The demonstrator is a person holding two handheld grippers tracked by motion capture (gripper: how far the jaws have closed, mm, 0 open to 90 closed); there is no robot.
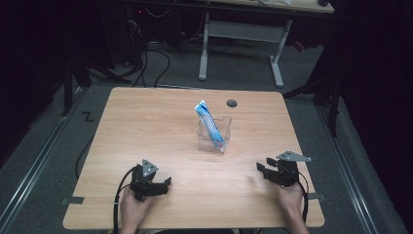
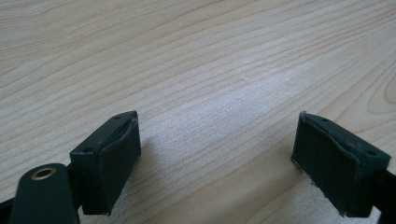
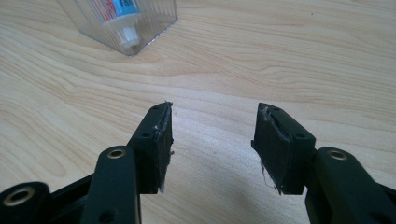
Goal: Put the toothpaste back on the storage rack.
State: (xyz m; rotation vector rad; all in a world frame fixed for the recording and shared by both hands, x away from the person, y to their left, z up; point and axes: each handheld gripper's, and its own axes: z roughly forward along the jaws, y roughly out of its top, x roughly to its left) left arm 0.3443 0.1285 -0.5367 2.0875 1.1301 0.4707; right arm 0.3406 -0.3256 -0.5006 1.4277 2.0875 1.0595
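A pale wood tabletop (image 1: 146, 126) in a dark room bears a clear holder (image 1: 215, 132) with a tube (image 1: 210, 123), its lettering unreadable; left gripper (image 1: 168, 182) and right gripper (image 1: 263, 168) both spread, empty.

Counter (image 1: 160, 122): light wood-grain top, rectangular, rounded corners. Dark round grommet hole (image 1: 232, 103) near far edge, right of centre.

Clear plastic holder (image 1: 215, 134) stands directly on counter, about centre, slightly toward far side. Holder contains blue-and-white tube (image 1: 209, 123), leaning, cap end down; tube rests in holder, not on counter.

Left tongs (image 1: 164, 183) and right tongs (image 1: 263, 168) sit low at near edge, well apart from holder; contact with counter cannot be told.
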